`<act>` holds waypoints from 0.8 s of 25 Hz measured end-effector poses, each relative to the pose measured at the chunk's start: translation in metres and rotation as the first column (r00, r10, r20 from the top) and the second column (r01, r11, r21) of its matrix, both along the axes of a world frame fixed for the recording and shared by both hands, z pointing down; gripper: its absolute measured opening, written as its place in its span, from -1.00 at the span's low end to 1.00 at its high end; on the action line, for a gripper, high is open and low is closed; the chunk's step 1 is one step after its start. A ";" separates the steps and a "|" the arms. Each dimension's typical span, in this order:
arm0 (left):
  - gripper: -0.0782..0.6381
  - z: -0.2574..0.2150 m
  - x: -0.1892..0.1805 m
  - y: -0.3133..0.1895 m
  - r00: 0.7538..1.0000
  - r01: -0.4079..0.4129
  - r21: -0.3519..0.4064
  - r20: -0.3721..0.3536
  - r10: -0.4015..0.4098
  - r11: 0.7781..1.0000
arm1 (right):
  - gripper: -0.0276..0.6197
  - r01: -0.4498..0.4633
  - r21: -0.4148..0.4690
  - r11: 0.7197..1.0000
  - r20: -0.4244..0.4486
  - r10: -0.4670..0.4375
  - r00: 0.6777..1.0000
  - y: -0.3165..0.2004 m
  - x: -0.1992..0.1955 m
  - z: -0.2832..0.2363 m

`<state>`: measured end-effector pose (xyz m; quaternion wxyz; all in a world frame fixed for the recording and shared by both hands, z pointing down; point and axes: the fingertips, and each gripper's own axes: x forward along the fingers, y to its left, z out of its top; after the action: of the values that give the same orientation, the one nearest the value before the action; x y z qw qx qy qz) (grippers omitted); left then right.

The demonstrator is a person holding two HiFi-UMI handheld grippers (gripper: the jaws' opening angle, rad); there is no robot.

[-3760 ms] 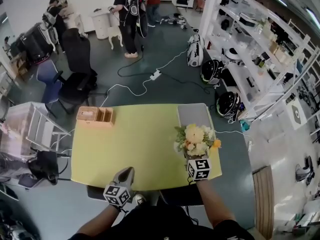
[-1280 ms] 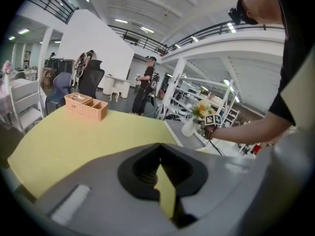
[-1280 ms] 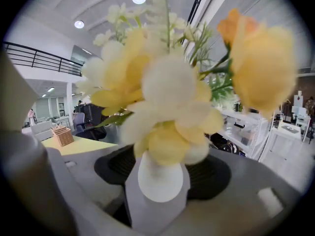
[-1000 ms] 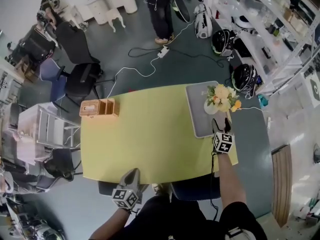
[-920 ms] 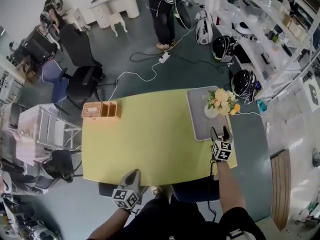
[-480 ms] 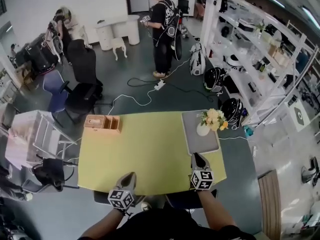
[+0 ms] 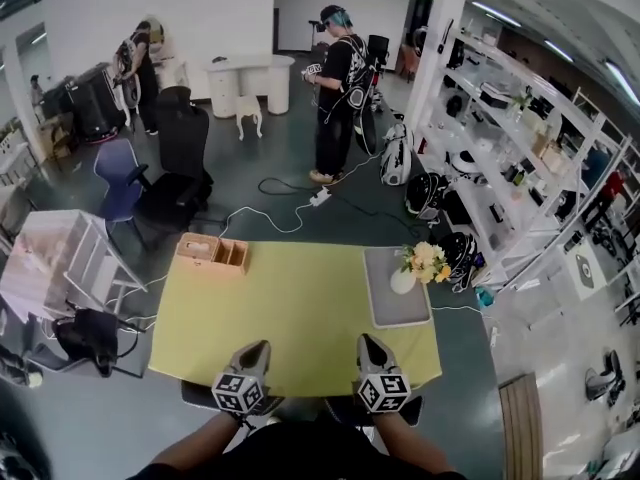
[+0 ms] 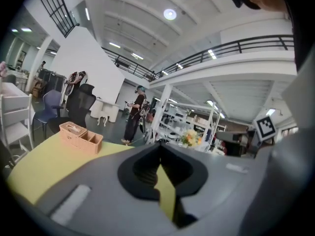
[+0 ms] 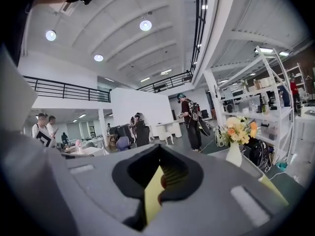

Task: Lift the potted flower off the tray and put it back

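Note:
The potted flower [image 7: 415,265], yellow and white blooms in a white vase, stands upright on the grey tray [image 7: 398,303] at the right end of the yellow table [image 7: 290,308]. Neither gripper touches it. My right gripper [image 7: 368,341] hovers over the table's near edge, well short of the tray, jaws shut on nothing. My left gripper [image 7: 258,347] hangs beside it to the left, also shut and empty. In the right gripper view the flower [image 9: 238,129] is ahead to the right of the gripper [image 9: 158,145]. In the left gripper view the flower [image 8: 189,137] shows small beyond the gripper [image 8: 158,144].
A wooden compartment box [image 7: 214,253] sits at the table's far left corner. A person in black [image 7: 335,88] stands beyond the table, near floor cables [image 7: 290,183]. Office chairs [image 7: 180,168] and a white rack [image 7: 60,268] are at left, white shelving [image 7: 500,108] at right.
The right gripper has let go of the flower on the tray, pulled back to the table's near edge and shut. Both grippers rose a little. The head view tilted up.

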<state>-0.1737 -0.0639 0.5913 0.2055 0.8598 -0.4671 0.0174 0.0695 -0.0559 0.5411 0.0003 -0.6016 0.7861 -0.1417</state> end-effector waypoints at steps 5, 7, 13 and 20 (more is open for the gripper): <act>-0.76 -0.002 -0.011 0.005 1.000 0.009 0.012 0.002 -0.009 1.000 | -0.91 0.022 0.000 1.000 0.010 -0.022 1.000 0.012 -0.012 0.000; -0.76 -0.002 -0.014 0.008 1.000 0.008 0.011 -0.001 -0.008 1.000 | -0.91 0.025 -0.006 1.000 0.010 -0.025 1.000 0.016 -0.016 0.002; -0.76 -0.006 -0.019 0.010 0.999 0.007 0.043 0.037 -0.008 0.999 | -0.91 0.059 -0.013 0.998 -0.020 -0.059 0.998 0.020 -0.032 0.006; -0.76 -0.011 -0.021 0.013 0.999 -0.005 0.049 0.032 0.004 0.999 | -0.91 0.077 -0.020 0.997 -0.044 -0.078 0.996 0.025 -0.043 0.006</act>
<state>-0.1950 -0.0511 0.5808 0.1771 0.8652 -0.4687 0.0200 0.0268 -0.0312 0.5467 -0.0281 -0.5737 0.8073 -0.1352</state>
